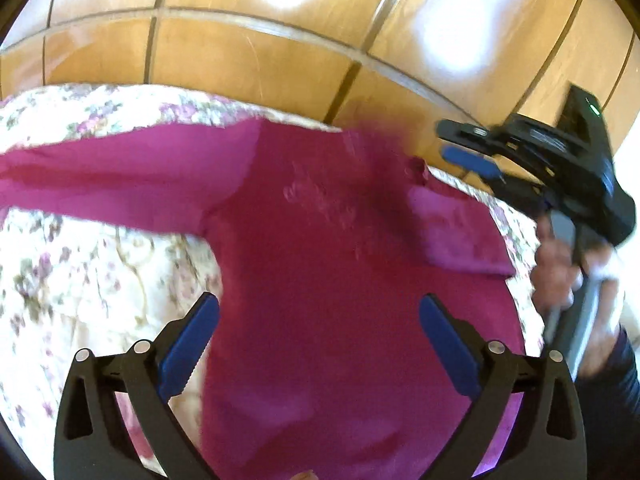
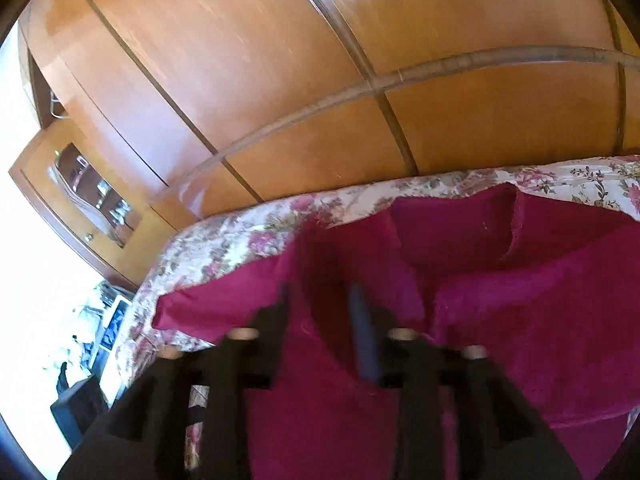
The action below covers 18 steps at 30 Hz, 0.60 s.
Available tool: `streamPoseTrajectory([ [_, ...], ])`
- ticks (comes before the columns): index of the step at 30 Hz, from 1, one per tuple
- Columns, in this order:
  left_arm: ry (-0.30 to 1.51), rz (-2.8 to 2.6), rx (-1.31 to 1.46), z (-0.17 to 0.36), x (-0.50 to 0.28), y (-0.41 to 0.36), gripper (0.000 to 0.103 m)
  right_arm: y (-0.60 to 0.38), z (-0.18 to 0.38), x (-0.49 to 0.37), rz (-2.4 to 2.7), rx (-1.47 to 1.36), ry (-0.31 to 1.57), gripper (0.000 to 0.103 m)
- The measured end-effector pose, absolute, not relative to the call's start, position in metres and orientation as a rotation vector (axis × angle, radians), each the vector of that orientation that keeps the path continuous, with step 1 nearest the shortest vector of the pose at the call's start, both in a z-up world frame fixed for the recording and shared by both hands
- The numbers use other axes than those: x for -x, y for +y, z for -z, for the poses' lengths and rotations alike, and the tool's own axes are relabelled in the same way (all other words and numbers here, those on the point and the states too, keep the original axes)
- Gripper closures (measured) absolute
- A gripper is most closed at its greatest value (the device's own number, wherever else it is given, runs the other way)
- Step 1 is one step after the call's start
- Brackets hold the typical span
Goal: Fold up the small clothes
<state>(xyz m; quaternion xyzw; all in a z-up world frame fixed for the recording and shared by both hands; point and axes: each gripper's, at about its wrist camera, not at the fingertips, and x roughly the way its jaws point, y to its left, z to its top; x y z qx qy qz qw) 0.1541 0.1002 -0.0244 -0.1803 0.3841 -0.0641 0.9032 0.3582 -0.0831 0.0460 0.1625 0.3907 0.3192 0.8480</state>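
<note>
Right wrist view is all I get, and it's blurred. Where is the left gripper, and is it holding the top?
Observer: The left gripper is open over the lower body of the magenta top, gripping nothing.
Operator: And the sleeves?
Observer: One long sleeve lies stretched out sideways across the floral bedspread.
Operator: Where does my right gripper sit from outside?
Observer: The right gripper is up by the neckline, near the bedspread's far edge.
</note>
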Motion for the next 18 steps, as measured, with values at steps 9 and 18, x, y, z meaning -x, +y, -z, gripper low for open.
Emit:
streamPoseTrajectory([
  [9,0.818,0.131,0.387,0.018,-0.21,0.1,0.007,-0.196,-0.035,-0.302,-0.467,-0.439,0.79,0.047],
  [18,1.017,0.133,0.409,0.066,-0.293,0.081,0.086,-0.287,0.014,-0.257,-0.226,-0.541,0.875,0.047],
])
